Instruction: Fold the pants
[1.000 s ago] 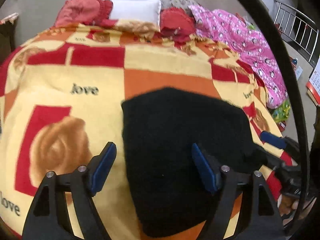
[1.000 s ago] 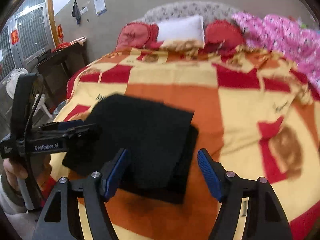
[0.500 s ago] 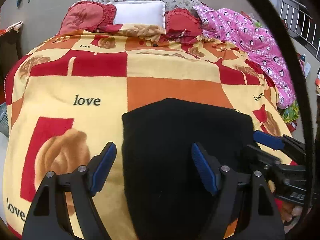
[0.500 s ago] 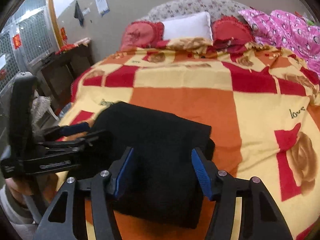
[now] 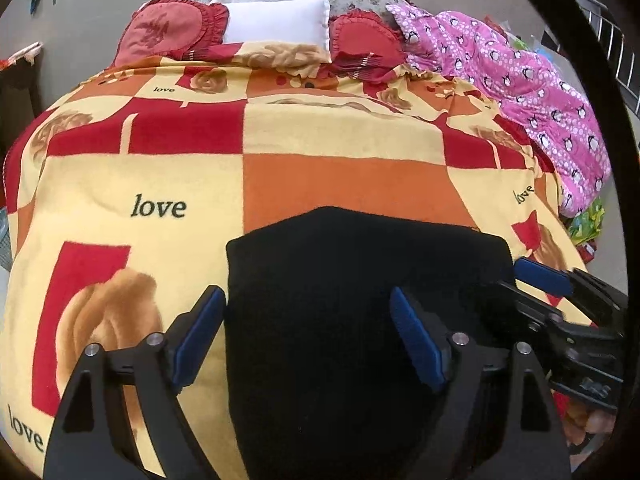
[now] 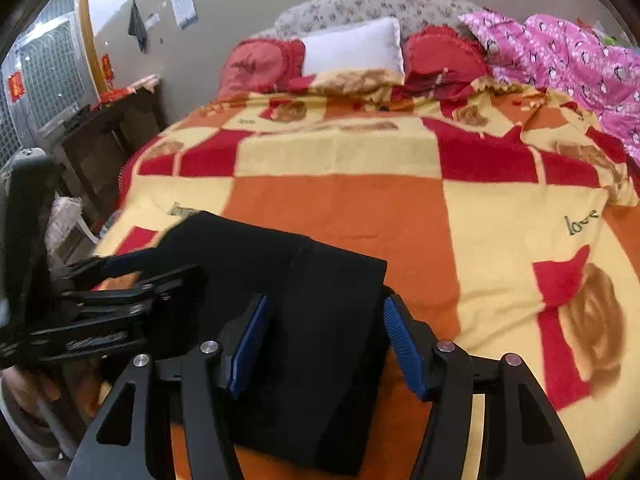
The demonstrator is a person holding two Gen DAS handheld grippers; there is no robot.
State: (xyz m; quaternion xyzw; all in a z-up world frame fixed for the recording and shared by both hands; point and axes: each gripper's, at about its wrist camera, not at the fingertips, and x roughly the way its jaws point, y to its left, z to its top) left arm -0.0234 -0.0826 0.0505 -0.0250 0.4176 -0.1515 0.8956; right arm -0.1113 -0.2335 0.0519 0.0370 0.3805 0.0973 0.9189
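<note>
The black pants lie folded into a thick rectangle on the orange, yellow and red blanket, near the bed's front edge. They also show in the right wrist view. My left gripper is open and empty, with its fingers over the pants' left half. My right gripper is open, with its fingers on either side of the pants' right end. The right gripper also shows at the right edge of the left wrist view, and the left gripper at the left of the right wrist view.
Red cushions and a white pillow lie at the head of the bed. A pink patterned quilt is piled at the far right. A dark side table stands left of the bed, by the wall.
Both grippers have tilted up and drawn back slightly. The right gripper's jaws have narrowed and now straddle the pants' right end. The pants have not moved.
</note>
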